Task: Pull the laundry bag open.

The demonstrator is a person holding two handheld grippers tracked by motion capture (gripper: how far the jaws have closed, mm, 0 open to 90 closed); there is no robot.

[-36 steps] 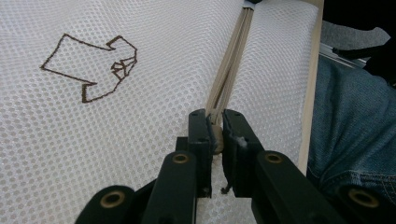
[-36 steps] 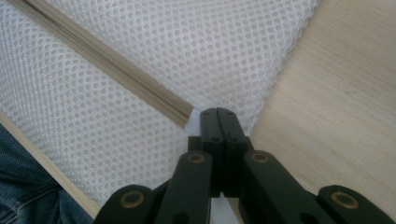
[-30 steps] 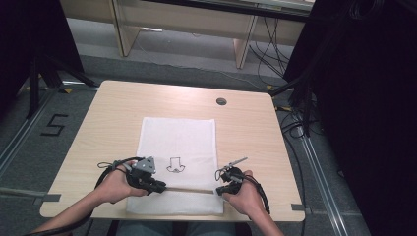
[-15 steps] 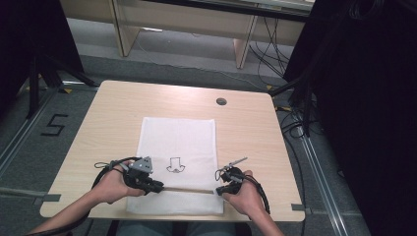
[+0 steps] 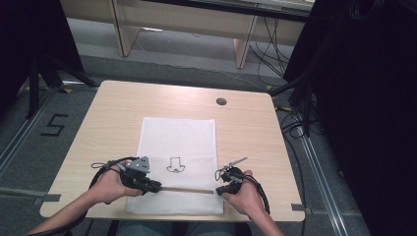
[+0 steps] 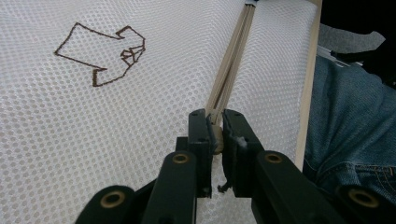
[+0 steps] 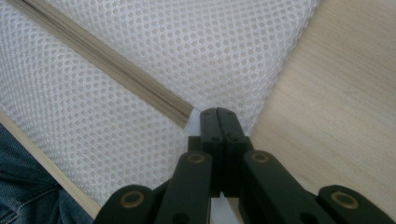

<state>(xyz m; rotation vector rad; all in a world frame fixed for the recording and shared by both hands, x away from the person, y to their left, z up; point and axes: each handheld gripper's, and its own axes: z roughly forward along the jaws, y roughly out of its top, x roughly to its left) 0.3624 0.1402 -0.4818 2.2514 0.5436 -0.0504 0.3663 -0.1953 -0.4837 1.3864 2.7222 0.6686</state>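
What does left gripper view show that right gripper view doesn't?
Left gripper view, not the right: brown shirt drawing; left tongs clamped on the zipper pull. Right gripper view, not the left: right tongs shut on the mesh bag edge, beside the zipper end. Both: white mesh bag, tan zipper, table edge, jeans.
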